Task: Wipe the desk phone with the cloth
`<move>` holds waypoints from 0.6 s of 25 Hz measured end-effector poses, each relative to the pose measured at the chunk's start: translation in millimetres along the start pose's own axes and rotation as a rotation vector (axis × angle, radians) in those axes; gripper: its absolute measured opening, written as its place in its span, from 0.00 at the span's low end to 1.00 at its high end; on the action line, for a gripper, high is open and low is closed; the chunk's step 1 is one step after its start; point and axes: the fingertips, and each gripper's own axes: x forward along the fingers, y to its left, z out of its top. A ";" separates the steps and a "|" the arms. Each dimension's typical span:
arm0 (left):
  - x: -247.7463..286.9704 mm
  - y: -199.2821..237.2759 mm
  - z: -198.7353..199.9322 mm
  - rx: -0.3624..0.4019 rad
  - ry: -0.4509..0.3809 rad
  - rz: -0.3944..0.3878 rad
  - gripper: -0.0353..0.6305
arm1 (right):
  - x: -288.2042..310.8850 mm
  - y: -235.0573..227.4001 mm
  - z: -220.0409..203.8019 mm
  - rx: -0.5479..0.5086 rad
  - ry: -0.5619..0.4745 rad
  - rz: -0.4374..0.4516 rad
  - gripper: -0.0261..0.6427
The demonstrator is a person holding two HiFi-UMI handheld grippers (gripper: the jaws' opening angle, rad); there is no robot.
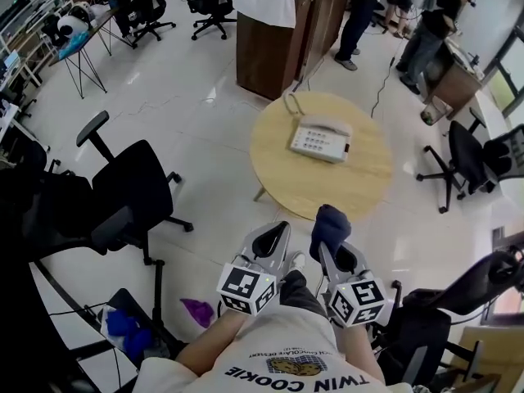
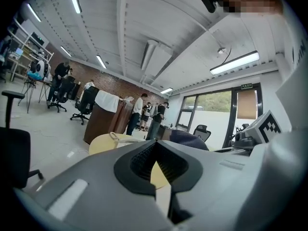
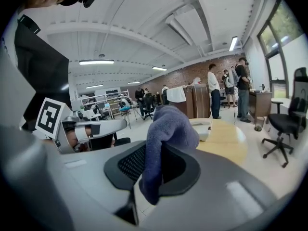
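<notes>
A white desk phone (image 1: 320, 137) lies on the round wooden table (image 1: 286, 178), its coiled cord looping off toward the far left rim. My right gripper (image 1: 334, 236) is shut on a dark blue cloth (image 1: 328, 226) just short of the table's near edge; the cloth (image 3: 166, 134) bulges out above the jaws, with the phone (image 3: 202, 128) beyond it. My left gripper (image 1: 277, 237) hangs beside it, shut with nothing held; in the left gripper view (image 2: 155, 159) its jaws meet at the tips and the table (image 2: 103, 143) shows behind.
A black office chair (image 1: 123, 195) stands to the left. A wooden counter (image 1: 274, 39) with a white cloth draped on it rises behind the table. More chairs (image 1: 467, 158) are at the right. People stand at the back right (image 1: 426, 23). A purple item (image 1: 198, 309) lies on the floor.
</notes>
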 end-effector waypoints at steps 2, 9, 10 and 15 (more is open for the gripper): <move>16.6 7.1 2.2 0.007 0.008 0.008 0.04 | 12.6 -12.5 7.3 0.006 -0.005 0.007 0.14; 98.3 15.2 10.0 0.035 0.048 0.031 0.04 | 57.4 -64.7 30.9 0.026 0.010 0.076 0.14; 110.7 14.2 11.0 0.040 0.054 0.032 0.04 | 62.5 -73.1 34.2 0.031 0.013 0.086 0.14; 163.4 15.7 12.3 0.055 0.081 0.048 0.04 | 88.3 -115.7 46.6 0.054 0.029 0.126 0.14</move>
